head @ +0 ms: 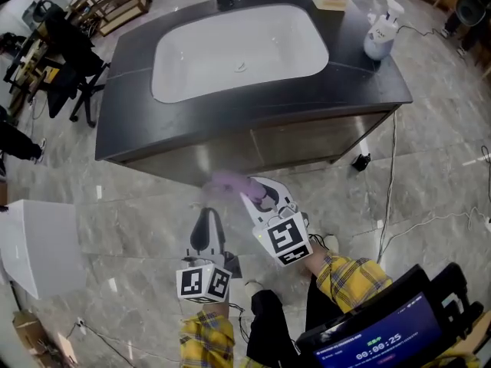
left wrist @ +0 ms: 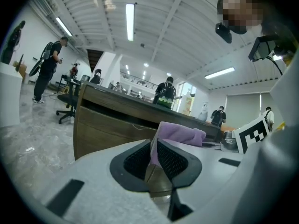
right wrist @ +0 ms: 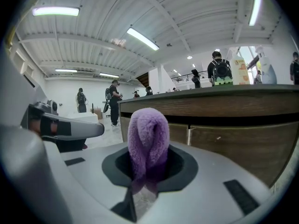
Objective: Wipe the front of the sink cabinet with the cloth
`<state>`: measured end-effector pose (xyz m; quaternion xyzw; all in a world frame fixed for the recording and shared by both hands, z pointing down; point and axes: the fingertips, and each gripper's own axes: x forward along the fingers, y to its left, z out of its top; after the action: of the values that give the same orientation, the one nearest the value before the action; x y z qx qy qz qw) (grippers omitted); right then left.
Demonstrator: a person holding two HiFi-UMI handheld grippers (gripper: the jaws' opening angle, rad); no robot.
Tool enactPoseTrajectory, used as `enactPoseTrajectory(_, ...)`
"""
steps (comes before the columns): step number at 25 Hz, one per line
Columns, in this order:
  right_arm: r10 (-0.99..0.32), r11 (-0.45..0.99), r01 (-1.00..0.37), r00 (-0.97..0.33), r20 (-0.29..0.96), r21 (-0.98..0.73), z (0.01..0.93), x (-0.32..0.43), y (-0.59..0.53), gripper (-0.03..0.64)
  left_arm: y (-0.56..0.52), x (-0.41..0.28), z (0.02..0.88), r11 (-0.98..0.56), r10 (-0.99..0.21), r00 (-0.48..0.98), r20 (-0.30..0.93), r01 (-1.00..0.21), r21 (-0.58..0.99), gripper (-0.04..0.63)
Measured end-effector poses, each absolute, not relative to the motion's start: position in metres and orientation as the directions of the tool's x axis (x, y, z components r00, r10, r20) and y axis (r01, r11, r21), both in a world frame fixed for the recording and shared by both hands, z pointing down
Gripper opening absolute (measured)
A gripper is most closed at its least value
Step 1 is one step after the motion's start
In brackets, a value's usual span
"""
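Right hand-held gripper (head: 258, 195): jaws clamped on the cloth (right wrist: 148, 134). The cloth is purple, fleecy and folded into a rounded hump that stands up out of the black pads.

Left hand-held gripper (left wrist: 155, 154): jaws narrow, with a thin edge of the same cloth running down between the pads. The bulk of the cloth lies just beyond the tips.

In the head view the cloth is blurred. It is held low over the floor (head: 430, 167), close before the cabinet front (head: 307, 140); contact with the panel cannot be confirmed. The left hand-held gripper sits lower and left of the right.

The cabinet front is brown, under a dark tabletop (head: 130, 90). The tabletop carries a white basin (head: 238, 48) and a spray bottle (head: 380, 33) at its right end.
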<state>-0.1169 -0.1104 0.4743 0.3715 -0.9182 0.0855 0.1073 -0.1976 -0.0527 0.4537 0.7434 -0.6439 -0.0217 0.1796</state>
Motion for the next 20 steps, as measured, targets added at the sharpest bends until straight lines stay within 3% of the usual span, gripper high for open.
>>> enactPoseTrajectory(20,-0.693,0.664,-0.743,-0.652,0.306,-0.080,0.513,-0.027,-0.199,0.066,-0.154,-0.100,0.481,-0.165,-0.947,0.237,0.218,-0.938,0.305,0.038)
